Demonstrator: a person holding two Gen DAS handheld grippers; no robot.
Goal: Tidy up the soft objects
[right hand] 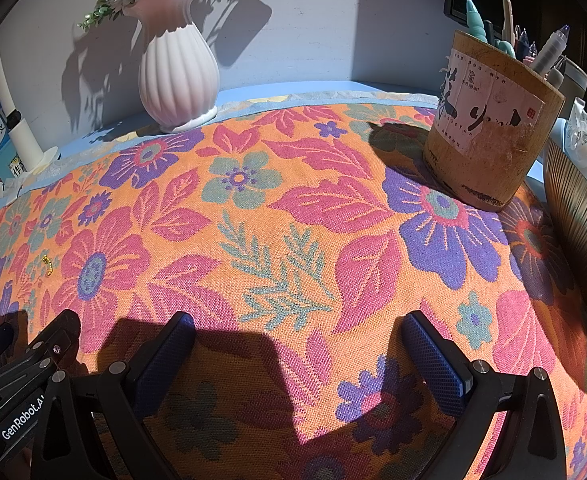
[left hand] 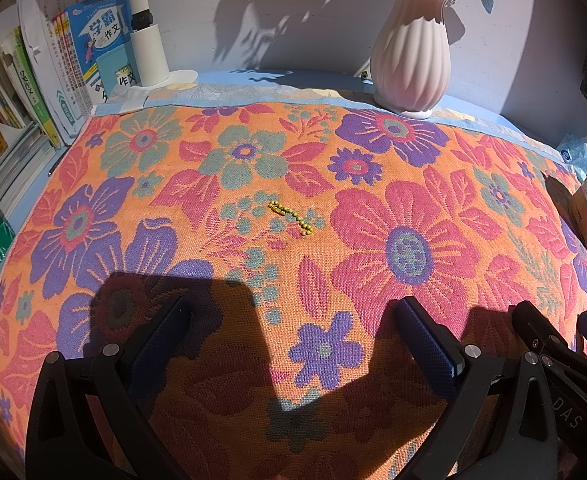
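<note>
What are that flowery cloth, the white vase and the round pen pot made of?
The cloth looks like woven fabric, matte: a coarse weave grain shows through its flower pattern. The vase seems to be glazed ceramic, smooth and ribbed with a soft sheen, though plastic is possible. The pen pot looks like bamboo or wood: tan, worn, with a paper label.

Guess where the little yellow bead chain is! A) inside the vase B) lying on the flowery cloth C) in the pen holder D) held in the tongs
B: the chain lies loose on the cloth, in front of the open left tongs, well apart from the vase.
</note>
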